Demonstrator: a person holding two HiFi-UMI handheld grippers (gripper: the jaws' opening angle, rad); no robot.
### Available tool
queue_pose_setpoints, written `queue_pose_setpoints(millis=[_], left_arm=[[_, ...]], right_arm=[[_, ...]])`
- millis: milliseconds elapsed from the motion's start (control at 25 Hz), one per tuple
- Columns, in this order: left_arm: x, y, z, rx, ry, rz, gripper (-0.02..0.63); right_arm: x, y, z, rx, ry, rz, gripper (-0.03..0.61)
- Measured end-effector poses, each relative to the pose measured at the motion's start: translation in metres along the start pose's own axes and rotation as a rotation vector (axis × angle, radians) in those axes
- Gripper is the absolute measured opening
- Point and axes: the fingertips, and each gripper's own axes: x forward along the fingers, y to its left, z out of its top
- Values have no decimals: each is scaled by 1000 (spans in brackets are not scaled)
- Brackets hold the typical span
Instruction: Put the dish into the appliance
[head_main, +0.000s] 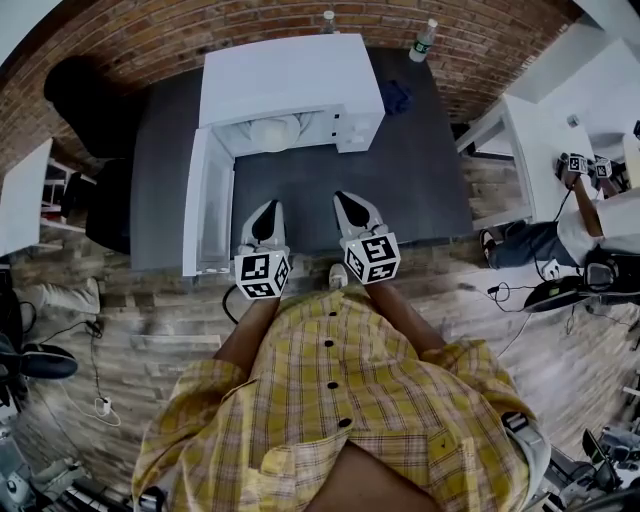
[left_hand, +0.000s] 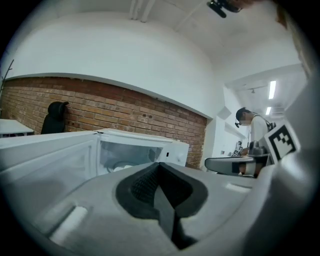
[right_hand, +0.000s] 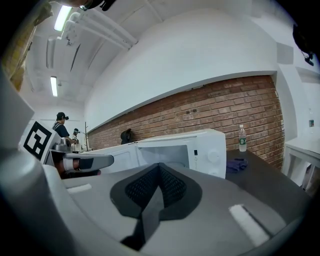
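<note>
Jaws closed, empty: left gripper (left_hand: 159, 167), right gripper (right_hand: 160, 167); dish (head_main: 272, 133) inside microwave (head_main: 290, 80).

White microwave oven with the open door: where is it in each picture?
Head view: white microwave oven top centre, door swung left.
Left gripper view: oven left of centre, middle height.
Right gripper view: oven just right of centre, middle height.
Shared landmark: red brick wall behind it.

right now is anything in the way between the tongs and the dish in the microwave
Nothing visible does. The microwave door is swung open to the left, the dish sits inside, and only dark table lies between it and the shut left tongs and right tongs.
</note>
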Motion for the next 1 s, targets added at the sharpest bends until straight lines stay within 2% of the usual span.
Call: queue_pose_setpoints(millis=[240,1000], left_arm=[[-8,-7,8,48,-28,2,-5],[-29,4,-5,27,-7,38,-5]], right_arm=[[-6,4,6,-4,-14,-2,0],[-18,6,-6,4,-14,2,-1]])
